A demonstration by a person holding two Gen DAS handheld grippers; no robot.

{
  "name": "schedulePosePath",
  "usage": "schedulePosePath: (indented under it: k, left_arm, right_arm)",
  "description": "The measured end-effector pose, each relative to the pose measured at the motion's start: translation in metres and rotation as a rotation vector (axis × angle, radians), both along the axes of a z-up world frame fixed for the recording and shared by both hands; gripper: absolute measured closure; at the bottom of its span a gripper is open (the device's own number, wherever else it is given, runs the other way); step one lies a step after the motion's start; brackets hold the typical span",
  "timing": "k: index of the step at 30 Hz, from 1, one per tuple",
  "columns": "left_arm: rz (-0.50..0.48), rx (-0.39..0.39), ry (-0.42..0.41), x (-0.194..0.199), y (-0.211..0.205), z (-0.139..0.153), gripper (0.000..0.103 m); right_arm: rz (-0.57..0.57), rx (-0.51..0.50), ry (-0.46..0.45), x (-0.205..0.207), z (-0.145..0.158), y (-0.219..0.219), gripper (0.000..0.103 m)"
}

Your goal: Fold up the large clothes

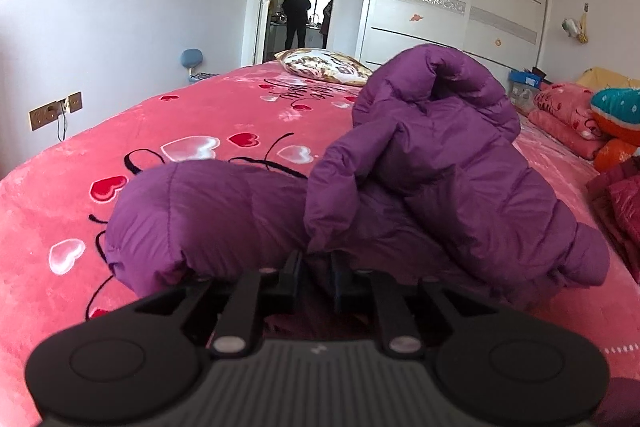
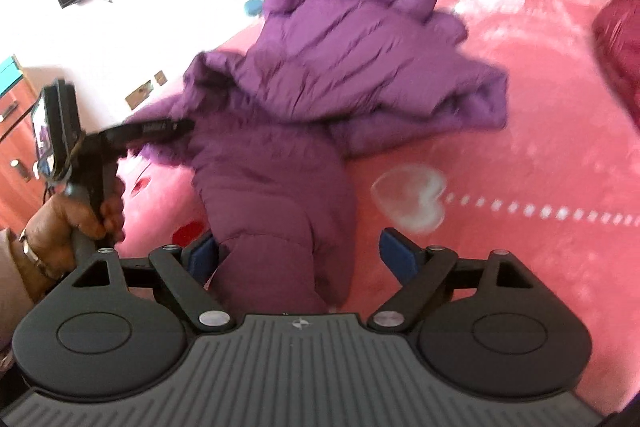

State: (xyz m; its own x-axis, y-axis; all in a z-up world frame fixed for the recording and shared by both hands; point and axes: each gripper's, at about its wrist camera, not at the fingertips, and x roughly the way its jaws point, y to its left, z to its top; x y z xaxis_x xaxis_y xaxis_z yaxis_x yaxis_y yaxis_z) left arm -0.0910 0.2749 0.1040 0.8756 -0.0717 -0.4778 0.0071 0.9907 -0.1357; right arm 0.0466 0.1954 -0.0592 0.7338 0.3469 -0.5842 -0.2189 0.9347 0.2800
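Purple down jacket (image 2: 320, 83) bunched mid-bed (image 1: 200, 115), fold half-done. Left gripper (image 1: 316, 267) nearly pressed together at hem, fabric pinch unclear. Right gripper (image 2: 300, 251) spread wide astride sleeve (image 2: 280, 195), unpinched. Next: re-grip, fold sleeve inward.

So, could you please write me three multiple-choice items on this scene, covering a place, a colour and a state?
1. Where does the jacket lie?
A. on the bed
B. on the floor
C. on a chair

2. What colour is the jacket?
A. green
B. purple
C. white

3. How do the right gripper's jaws stand?
A. wide open
B. shut on the pillow
C. shut on nothing

Key:
1 A, it is spread over the pink bed.
2 B, its quilted fabric is purple in both views.
3 A, the blue pads stand far apart, either side of a sleeve.
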Motion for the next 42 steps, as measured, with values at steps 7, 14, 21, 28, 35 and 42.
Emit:
schedulePosePath:
  k: [7, 14, 21, 28, 35, 42]
  left_arm:
    - [-0.002, 0.001, -0.019, 0.007, 0.003, -0.002, 0.086]
    - [-0.006, -0.021, -0.01, 0.012, 0.01, -0.004, 0.084]
    - [-0.005, -0.053, -0.002, 0.017, 0.017, -0.005, 0.083]
    - [-0.017, -0.08, 0.003, 0.023, 0.022, -0.005, 0.08]
    - [-0.049, -0.054, -0.01, 0.02, 0.018, -0.003, 0.073]
    - [-0.112, 0.061, -0.069, 0.005, 0.0, 0.008, 0.061]
  right_arm:
    - [-0.091, -0.123, -0.059, 0.025, 0.009, 0.01, 0.0]
    - [-0.185, -0.131, -0.1, 0.066, 0.011, 0.013, 0.0]
    - [-0.235, -0.128, -0.186, 0.086, 0.029, 0.02, 0.0]
    - [-0.308, -0.222, -0.145, 0.093, 0.014, 0.003, 0.0]
    - [-0.468, -0.245, -0.025, 0.086, -0.043, -0.05, 0.0]
    - [-0.497, -0.112, 0.024, 0.083, -0.078, -0.081, 0.0]
